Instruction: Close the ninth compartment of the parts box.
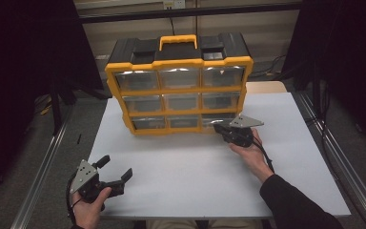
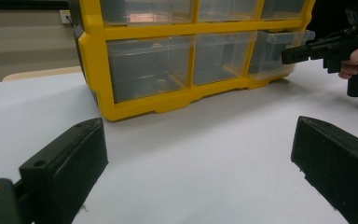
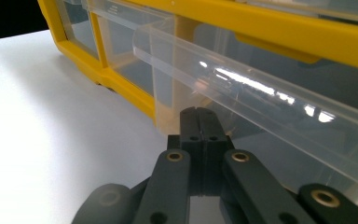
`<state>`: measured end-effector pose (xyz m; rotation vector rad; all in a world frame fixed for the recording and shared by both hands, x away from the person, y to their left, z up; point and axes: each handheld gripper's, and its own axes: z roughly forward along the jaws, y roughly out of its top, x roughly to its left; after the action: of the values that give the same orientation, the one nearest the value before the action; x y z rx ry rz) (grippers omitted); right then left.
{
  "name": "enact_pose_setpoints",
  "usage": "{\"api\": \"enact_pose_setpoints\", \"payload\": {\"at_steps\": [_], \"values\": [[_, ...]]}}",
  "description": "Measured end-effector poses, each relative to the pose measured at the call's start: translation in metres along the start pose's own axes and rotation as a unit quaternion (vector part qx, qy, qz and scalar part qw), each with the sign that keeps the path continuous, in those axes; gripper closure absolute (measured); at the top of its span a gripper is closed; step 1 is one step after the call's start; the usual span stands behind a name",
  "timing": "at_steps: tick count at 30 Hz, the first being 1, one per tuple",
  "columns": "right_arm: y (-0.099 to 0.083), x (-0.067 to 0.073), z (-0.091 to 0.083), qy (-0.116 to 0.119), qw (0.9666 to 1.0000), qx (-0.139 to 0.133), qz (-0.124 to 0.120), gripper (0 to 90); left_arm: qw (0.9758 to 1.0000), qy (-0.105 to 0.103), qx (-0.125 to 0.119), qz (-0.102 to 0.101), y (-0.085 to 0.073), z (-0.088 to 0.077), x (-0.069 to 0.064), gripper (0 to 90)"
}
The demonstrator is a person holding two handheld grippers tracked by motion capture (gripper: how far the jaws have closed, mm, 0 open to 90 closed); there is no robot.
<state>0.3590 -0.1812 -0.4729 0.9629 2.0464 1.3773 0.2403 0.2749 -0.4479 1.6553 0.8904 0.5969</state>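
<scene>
A yellow and black organiser [image 1: 178, 90] with nine clear drawers stands at the back of the white table [image 1: 186, 167]. Its bottom right drawer [image 1: 218, 121] [image 2: 270, 56] [image 3: 261, 107] sticks out a little from the frame. My right gripper [image 1: 219, 130] [image 2: 286, 55] [image 3: 199, 114] is shut, its tips against that drawer's front just under the clear lip; nothing shows between the jaws. At the table's front left corner, my left gripper [image 1: 116, 167] [image 2: 198, 135] is open above the bare tabletop and points toward the organiser.
The other drawers sit flush and look empty. A yellow carry handle [image 1: 178, 42] tops the organiser. Metal rails [image 1: 43, 167] run along both sides of the table. Behind its far right corner is a wooden surface [image 1: 266, 87].
</scene>
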Motion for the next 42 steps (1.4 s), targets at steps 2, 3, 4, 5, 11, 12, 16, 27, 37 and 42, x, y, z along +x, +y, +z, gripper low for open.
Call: {"api": "enact_pose_setpoints", "payload": {"at_steps": [2, 3, 4, 5, 11, 12, 16, 27, 37, 42], "values": [[0.002, -0.001, 0.001, -0.003, 1.0000, -0.001, 0.000, 90.0, 1.0000, 0.001, 0.000, 0.000, 0.000, 0.000, 0.000, 3.4], [0.003, -0.002, 0.002, -0.002, 1.0000, -0.004, 0.000, 90.0, 1.0000, 0.001, 0.000, 0.000, 0.000, 0.000, 0.000, 3.4], [0.003, -0.002, 0.002, -0.002, 1.0000, -0.004, 0.000, 90.0, 1.0000, 0.001, 0.000, 0.000, 0.000, 0.000, 0.000, 3.4], [0.003, -0.003, 0.003, -0.003, 1.0000, -0.001, 0.001, 90.0, 1.0000, 0.002, 0.001, 0.002, 0.000, 0.000, 0.000, 3.4], [0.002, -0.004, 0.004, -0.006, 1.0000, 0.000, 0.003, 90.0, 1.0000, 0.000, 0.001, 0.001, 0.000, 0.000, 0.001, 3.4], [0.003, -0.005, 0.004, -0.007, 1.0000, 0.000, 0.003, 90.0, 1.0000, 0.001, 0.002, 0.001, 0.000, 0.000, 0.000, 3.4], [0.002, -0.007, 0.005, -0.010, 0.9999, -0.002, 0.005, 90.0, 1.0000, 0.002, 0.002, 0.001, 0.000, 0.000, 0.000, 3.4], [0.001, -0.011, 0.008, -0.017, 0.9998, -0.003, 0.008, 90.0, 1.0000, 0.000, 0.001, 0.002, 0.000, 0.000, 0.000, 3.4], [0.000, -0.014, 0.009, -0.027, 0.9996, -0.004, 0.011, 90.0, 1.0000, 0.001, 0.001, 0.000, 0.000, 0.000, 0.000, 3.4], [-0.001, -0.016, 0.010, -0.034, 0.9994, -0.006, 0.011, 90.0, 1.0000, 0.001, 0.000, 0.000, 0.000, 0.000, 0.000, 3.4]]}}
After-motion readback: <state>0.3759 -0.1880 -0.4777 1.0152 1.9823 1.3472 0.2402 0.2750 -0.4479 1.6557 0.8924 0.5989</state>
